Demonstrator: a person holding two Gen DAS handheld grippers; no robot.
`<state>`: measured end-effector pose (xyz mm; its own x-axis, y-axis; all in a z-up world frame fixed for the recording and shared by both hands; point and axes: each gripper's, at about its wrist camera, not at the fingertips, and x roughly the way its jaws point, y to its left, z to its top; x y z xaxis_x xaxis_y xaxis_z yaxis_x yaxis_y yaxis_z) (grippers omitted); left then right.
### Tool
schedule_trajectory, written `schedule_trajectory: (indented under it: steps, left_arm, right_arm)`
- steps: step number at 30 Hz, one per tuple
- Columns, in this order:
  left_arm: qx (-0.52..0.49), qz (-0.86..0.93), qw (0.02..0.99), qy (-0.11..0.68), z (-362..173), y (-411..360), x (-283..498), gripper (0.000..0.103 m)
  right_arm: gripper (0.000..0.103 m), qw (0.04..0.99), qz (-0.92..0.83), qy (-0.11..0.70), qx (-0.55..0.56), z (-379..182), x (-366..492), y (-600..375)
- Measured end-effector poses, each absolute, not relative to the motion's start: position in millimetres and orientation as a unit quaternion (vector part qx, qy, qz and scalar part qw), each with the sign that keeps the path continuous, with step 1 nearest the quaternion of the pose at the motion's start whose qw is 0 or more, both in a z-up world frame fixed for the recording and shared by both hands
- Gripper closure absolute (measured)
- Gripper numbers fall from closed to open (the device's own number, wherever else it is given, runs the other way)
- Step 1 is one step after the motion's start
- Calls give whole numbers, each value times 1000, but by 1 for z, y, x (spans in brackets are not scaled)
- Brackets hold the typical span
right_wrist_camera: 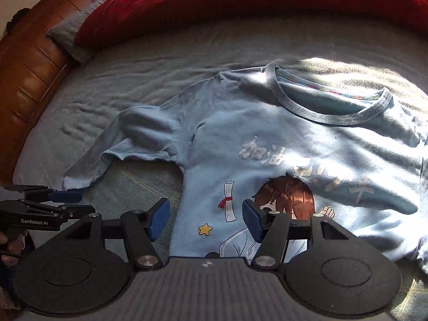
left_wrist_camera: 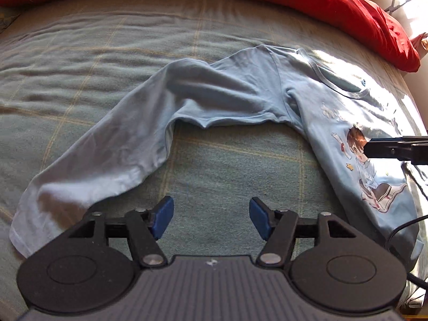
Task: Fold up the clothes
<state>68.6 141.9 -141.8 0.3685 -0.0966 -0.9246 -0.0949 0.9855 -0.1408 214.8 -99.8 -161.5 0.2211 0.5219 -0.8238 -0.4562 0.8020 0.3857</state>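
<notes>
- A light blue shirt (right_wrist_camera: 267, 147) lies flat on the bed, front side up, with its neck hole toward the red pillow (right_wrist_camera: 240, 8) at the bed's far edge.
- It shows a cartoon kid (right_wrist_camera: 289, 198), a scroll and a yellow star (right_wrist_camera: 205, 229).
- One long sleeve (left_wrist_camera: 112, 144) bends away from the shirt across the green blanket (left_wrist_camera: 93, 53).
- The left gripper (left_wrist_camera: 211, 218) hangs over bare blanket just beside the sleeve cuff, jaws apart, holding nothing.
- The right gripper (right_wrist_camera: 206, 220) hangs over the shirt's side edge, jaws apart; it looks empty, though I can't see how near the cloth is.
- A brown headboard (right_wrist_camera: 29, 67) stands at the bed's corner.
</notes>
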Motion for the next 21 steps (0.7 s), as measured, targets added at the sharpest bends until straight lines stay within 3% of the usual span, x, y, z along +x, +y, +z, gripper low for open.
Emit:
schedule_trajectory:
  steps: [5,9,13,21]
  left_arm:
    - [-98,83,829,545,-126,195,38,42]
    - [-166,149,818,530,-124,259,3,62]
    - [-211,183,806,522,-136,308,-12,63]
    - [-171,151,813,536,-178,349,-4,61]
  right_arm:
    - [39,775,311,550,15,-170,208,-98]
    - [39,780,300,549,7,-168,206,-84]
    - [39,790,284,543,-1,-160,206,-58]
    - [39,804,272,528,-15,-147,210,0]
